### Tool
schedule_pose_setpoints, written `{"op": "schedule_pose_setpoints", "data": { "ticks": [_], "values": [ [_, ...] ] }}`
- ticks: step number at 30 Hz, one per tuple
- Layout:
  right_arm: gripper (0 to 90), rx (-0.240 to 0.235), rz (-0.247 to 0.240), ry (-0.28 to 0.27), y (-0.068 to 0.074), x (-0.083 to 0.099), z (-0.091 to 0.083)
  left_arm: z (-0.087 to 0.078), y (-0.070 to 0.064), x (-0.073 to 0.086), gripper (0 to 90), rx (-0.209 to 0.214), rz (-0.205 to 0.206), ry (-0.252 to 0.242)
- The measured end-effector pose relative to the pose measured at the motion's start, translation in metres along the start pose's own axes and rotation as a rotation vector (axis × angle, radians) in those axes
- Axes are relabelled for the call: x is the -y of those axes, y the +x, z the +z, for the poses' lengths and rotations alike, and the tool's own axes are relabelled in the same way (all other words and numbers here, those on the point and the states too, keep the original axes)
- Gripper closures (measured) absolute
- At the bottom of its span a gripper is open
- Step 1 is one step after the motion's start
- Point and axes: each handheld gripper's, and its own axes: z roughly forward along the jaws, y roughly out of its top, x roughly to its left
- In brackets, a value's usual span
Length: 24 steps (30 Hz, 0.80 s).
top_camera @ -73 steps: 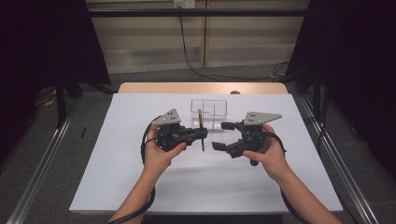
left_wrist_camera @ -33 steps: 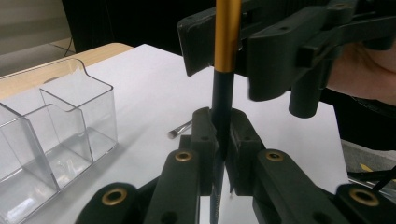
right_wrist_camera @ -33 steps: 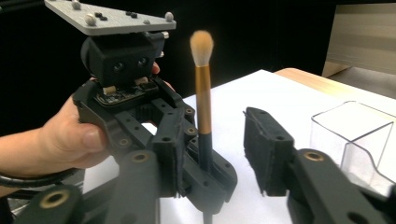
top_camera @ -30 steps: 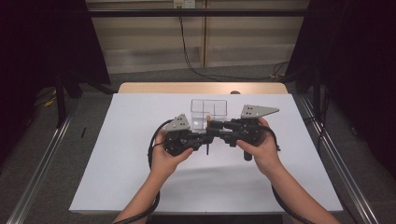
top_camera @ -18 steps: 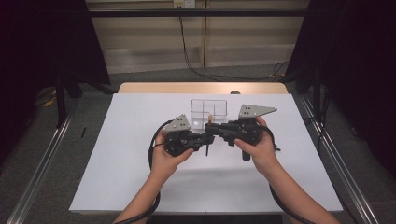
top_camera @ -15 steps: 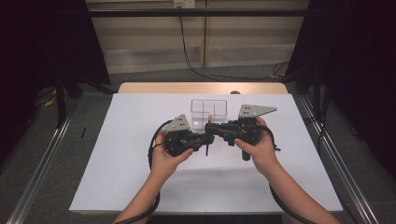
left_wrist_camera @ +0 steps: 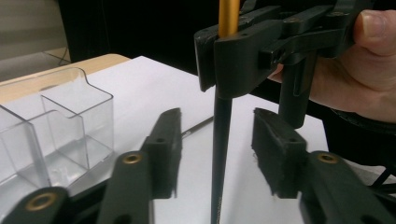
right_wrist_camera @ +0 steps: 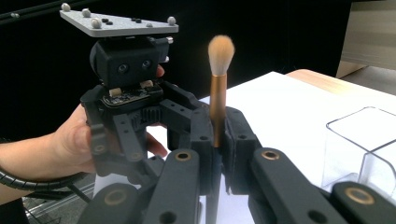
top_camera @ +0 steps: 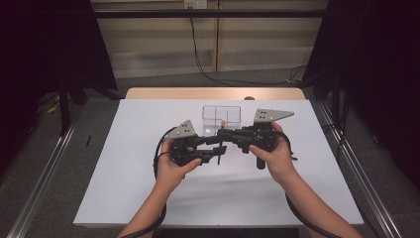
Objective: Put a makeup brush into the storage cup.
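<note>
A makeup brush with a tan bristle head, gold ferrule and black handle stands upright above the table. My right gripper is shut on its ferrule. In the left gripper view my left gripper is open, and the handle hangs between its jaws without touching either pad. The right gripper clamps the brush just above them. In the high view the two grippers, left and right, meet nose to nose at the table's middle, with the brush between them.
A clear plastic organiser box with compartments stands just behind the grippers, close to the left jaw. The white table sheet stretches to both sides and toward the person. Metal rails run along the floor left and right.
The grippers were apart, with the brush in the left one. They came together at the middle. The right gripper has shut on the brush and the left one has opened.
</note>
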Motion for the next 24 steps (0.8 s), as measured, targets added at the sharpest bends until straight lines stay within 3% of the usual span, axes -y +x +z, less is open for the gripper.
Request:
{"op": "schedule_pose_setpoints", "data": {
  "ticks": [1, 2, 6, 12, 16, 24],
  "values": [
    [84.1, -0.002, -0.002, -0.001, 0.0, 0.0, 0.0, -0.001, 0.0, 0.0, 47.8, 0.001, 0.006, -0.002],
    [84.2, -0.004, -0.005, 0.001, 0.0, -0.001, 0.0, -0.001, 0.0, -0.001, 39.2, -0.005, 0.014, -0.002],
    [84.1, -0.015, -0.003, 0.004, 0.0, -0.002, 0.001, -0.003, 0.001, -0.001, 31.4, -0.016, 0.026, -0.011],
    [84.1, -0.015, -0.011, 0.006, 0.0, -0.004, 0.002, -0.004, 0.003, -0.001, 10.5, -0.013, 0.02, -0.014],
    [84.1, -0.01, -0.013, 0.005, -0.001, -0.006, 0.001, -0.006, 0.004, 0.0, 3.0, -0.014, 0.008, -0.026],
    [84.1, -0.004, -0.019, -0.002, -0.004, -0.008, 0.0, -0.019, 0.011, 0.004, 0.0, -0.02, 0.012, -0.051]
  ]
}}
